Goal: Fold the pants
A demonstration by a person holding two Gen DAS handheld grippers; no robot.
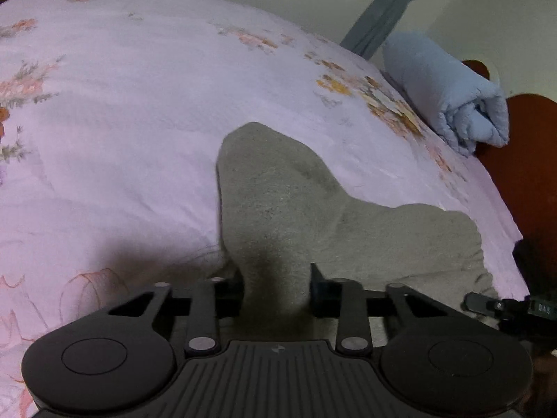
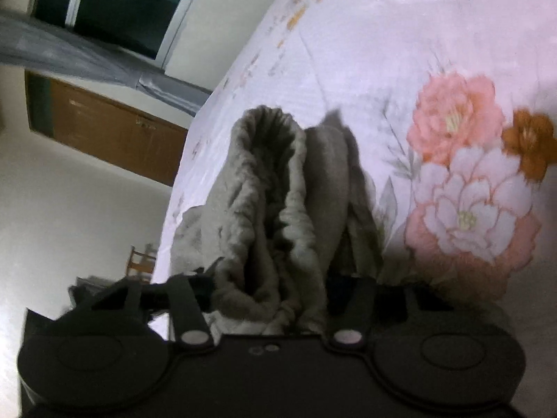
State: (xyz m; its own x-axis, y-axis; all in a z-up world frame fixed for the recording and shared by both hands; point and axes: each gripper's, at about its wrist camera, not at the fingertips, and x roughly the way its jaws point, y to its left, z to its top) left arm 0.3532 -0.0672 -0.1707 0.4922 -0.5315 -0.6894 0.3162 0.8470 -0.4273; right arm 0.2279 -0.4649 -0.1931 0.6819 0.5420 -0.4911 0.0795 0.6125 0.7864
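Observation:
The grey pants [image 1: 289, 202] lie on a pink floral bedsheet [image 1: 122, 104]. My left gripper [image 1: 276, 289] is shut on a bunched part of the pants, which rises between its jaws. In the right wrist view my right gripper [image 2: 275, 289] is shut on the gathered elastic waistband of the pants [image 2: 271, 188], which stands up in folds ahead of the jaws. The right gripper's body shows at the right edge of the left wrist view [image 1: 504, 306].
A rolled light-blue blanket [image 1: 449, 94] lies at the far right edge of the bed, by a brown wooden headboard [image 1: 529, 160]. In the right wrist view a wooden cabinet [image 2: 111, 132], a dark window [image 2: 115, 3] and the sheet [image 2: 383, 52] are visible.

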